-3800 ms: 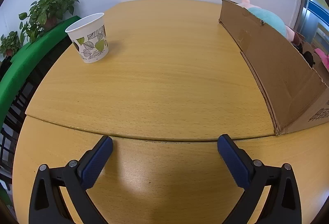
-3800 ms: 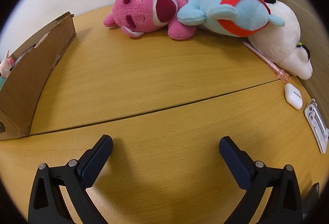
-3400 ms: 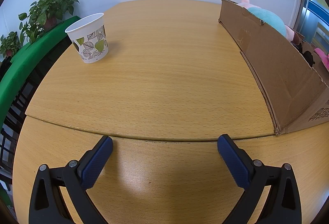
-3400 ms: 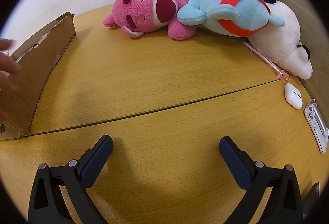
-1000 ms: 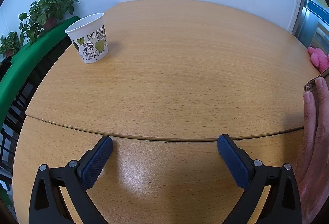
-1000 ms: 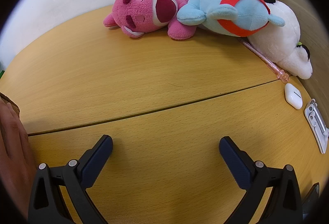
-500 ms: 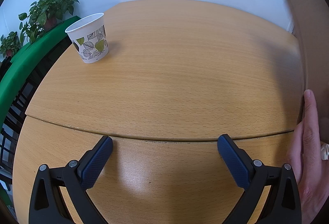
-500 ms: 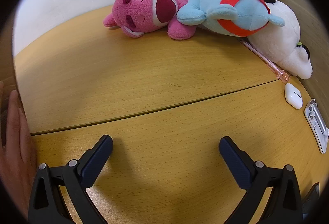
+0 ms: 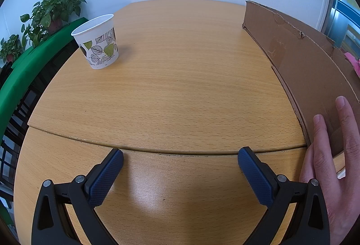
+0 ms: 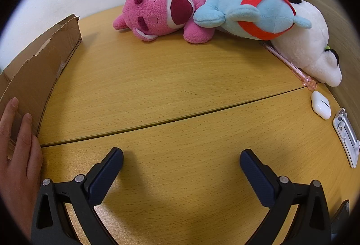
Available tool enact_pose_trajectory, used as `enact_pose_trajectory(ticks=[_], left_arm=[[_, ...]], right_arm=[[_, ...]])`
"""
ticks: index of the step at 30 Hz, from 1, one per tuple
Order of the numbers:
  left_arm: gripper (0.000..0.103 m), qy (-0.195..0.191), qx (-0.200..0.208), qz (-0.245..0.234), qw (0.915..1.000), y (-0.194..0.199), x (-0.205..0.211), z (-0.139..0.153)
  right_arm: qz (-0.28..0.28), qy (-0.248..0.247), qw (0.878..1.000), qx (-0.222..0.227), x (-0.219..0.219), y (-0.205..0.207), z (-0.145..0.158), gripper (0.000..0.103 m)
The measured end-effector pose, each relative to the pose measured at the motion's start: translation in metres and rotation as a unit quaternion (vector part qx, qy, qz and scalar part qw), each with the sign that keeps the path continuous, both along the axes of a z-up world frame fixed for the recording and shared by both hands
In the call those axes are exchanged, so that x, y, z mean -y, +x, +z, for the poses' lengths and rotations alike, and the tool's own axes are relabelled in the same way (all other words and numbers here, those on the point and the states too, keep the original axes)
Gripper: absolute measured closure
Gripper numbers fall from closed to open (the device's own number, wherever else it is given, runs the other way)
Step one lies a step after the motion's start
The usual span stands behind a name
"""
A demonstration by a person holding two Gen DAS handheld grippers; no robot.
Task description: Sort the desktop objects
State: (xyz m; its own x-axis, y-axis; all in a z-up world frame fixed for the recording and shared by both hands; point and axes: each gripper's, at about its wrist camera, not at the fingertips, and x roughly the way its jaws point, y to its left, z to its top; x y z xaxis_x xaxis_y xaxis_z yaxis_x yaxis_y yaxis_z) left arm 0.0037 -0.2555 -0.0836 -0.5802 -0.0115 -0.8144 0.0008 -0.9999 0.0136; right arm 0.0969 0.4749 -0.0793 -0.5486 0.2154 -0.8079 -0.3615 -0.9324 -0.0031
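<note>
Both hand-held grippers rest wide open and empty on the wooden worktop (image 9: 180,87): the left hand-held gripper (image 9: 180,160) faces a leaf-printed paper cup (image 9: 96,42), the right hand-held gripper (image 10: 181,160) a row of plush toys. Between them, a bare hand (image 9: 333,168) presses flat against the near end of a torn cardboard box (image 9: 303,64), which stands back on the worktop after being lifted out of both views a second ago; the plush toys that showed above its rim earlier are no longer visible there, and its inside is hidden. The box appears reset as the sorting bin, so the sort itself looks yet to begin.

The cup stands upright, well ahead and to the left of the left hand-held gripper. Ahead of the right one lie a pink plush bear (image 10: 166,13), a blue plush with a red band (image 10: 254,13) touching it, and a white plush (image 10: 308,44) behind. A pink pen (image 10: 290,62) runs along the white plush; a white earbud case (image 10: 321,105) lies to the far right.
</note>
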Motion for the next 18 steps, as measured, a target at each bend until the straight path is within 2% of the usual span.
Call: enact_pose_trajectory(ticks=[18], left_arm=[[0.0, 0.0, 0.0, -0.003, 1.0, 0.0004, 0.0, -0.0005]], right_arm=[[-0.001, 0.0, 1.0, 0.0, 0.0001, 0.0, 0.0002, 0.0]])
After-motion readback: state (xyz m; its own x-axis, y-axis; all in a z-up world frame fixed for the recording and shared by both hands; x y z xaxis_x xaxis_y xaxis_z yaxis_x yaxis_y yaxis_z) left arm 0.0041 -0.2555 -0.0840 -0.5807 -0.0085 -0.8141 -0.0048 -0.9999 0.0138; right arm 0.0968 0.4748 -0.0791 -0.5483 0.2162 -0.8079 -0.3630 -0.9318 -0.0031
